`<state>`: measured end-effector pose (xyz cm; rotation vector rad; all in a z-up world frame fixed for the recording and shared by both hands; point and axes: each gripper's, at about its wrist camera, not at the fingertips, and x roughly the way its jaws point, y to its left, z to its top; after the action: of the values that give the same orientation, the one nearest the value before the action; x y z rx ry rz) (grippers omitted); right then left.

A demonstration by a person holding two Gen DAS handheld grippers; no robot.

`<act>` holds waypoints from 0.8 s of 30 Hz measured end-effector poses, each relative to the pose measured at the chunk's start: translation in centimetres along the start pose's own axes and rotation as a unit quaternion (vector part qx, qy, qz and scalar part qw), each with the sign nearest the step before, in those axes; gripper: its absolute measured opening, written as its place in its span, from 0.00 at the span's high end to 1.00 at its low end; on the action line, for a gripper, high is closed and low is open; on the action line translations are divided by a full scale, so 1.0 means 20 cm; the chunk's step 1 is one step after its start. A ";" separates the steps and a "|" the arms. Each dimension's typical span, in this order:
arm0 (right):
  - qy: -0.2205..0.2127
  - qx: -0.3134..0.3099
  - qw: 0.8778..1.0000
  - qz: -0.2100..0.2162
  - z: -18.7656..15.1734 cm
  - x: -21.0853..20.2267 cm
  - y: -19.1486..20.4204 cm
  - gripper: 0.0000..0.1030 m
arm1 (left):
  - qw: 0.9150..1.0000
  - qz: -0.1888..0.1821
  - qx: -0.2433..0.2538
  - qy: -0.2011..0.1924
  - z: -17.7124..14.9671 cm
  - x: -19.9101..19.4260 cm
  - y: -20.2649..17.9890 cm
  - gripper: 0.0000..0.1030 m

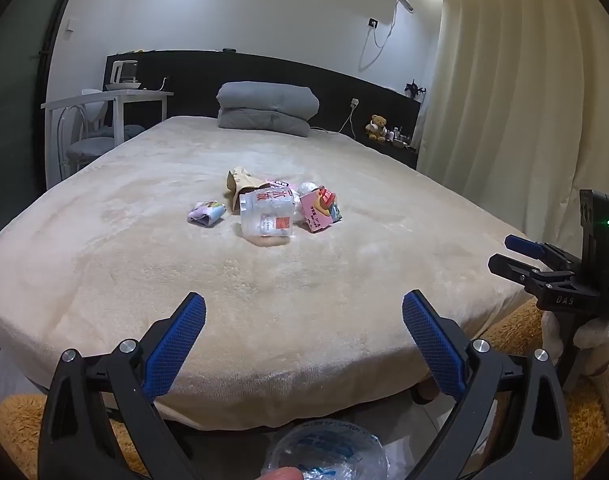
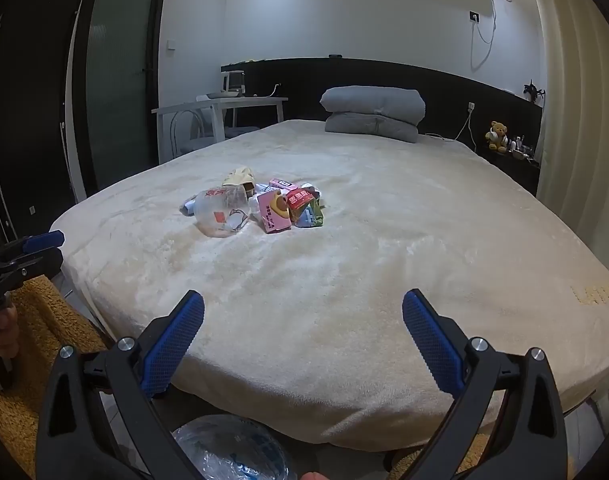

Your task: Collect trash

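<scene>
Big bed (image 1: 104, 272) fills both views, cream fleece cover, nothing on it but a folded grey quilt (image 1: 267, 108) at the headboard end & the trash pile (image 1: 272, 206) sitting mid-bed. Nothing collected yet, as far as I can see: whole job still ahead.

Pile, biggest first: clear crumpled plastic bag (image 1: 267, 216) w/ red print at the front, tan paper bag (image 1: 238, 184) behind it, pink snack pack (image 1: 318, 210) on the right, touching the plastic. Small pale wrapper (image 1: 206, 213) lies apart, just left of the rest. Right view adds a red-green pack (image 2: 304, 206) beside the pink one.

Down at the bed's foot, on the floor, a clear bag (image 1: 324, 452) w/ blue print, probably the collecting bag, can't be sure.

Left tongs (image 1: 304, 340) wide, nothing between them, tilted down a bit toward the bed, well short of the pile. Right tongs (image 2: 303, 340) same: wide, empty, angled down, well short too. Each shows at the edge of the other's view, side by side at the bed's foot. Reach forward looks like the next call.
</scene>
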<state>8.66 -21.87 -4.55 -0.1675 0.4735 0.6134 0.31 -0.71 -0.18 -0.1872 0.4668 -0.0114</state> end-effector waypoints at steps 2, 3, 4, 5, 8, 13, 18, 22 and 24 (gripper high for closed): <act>0.000 -0.001 1.000 0.000 0.00 0.00 0.00 0.05 | 1.000 0.000 0.000 0.000 0.00 0.00 0.00 0.06; 0.001 -0.001 1.000 0.000 0.00 0.00 0.00 0.05 | 1.000 0.000 0.000 0.000 0.00 0.00 0.00 0.06; 0.002 -0.002 1.000 -0.001 0.00 0.00 0.00 0.05 | 1.000 0.000 0.000 0.000 0.00 0.00 0.00 0.06; 0.003 -0.003 1.000 -0.001 0.00 0.00 0.00 0.05 | 1.000 0.000 0.000 0.000 0.00 0.00 0.00 0.06; 0.003 -0.004 1.000 -0.001 0.00 -0.01 0.01 0.05 | 1.000 0.000 0.001 0.000 0.00 0.00 0.00 0.06; -0.002 0.000 1.000 0.000 -0.01 0.00 0.00 0.05 | 1.000 0.000 0.000 0.000 0.00 0.01 0.00 0.06; -0.003 -0.001 1.000 0.000 -0.01 -0.01 0.01 0.05 | 1.000 0.000 0.000 0.001 0.00 0.01 0.00 0.06; -0.003 0.001 1.000 0.001 -0.01 -0.01 0.01 0.05 | 1.000 0.000 0.001 0.000 0.00 0.01 0.01 0.06; -0.003 0.001 1.000 0.000 -0.01 -0.02 0.01 0.05 | 1.000 0.000 0.001 -0.001 0.00 0.00 0.01 0.06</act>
<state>8.26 -21.90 -4.53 -0.1642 0.4684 0.6133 0.32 -0.54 -0.27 -0.1854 0.4650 -0.0120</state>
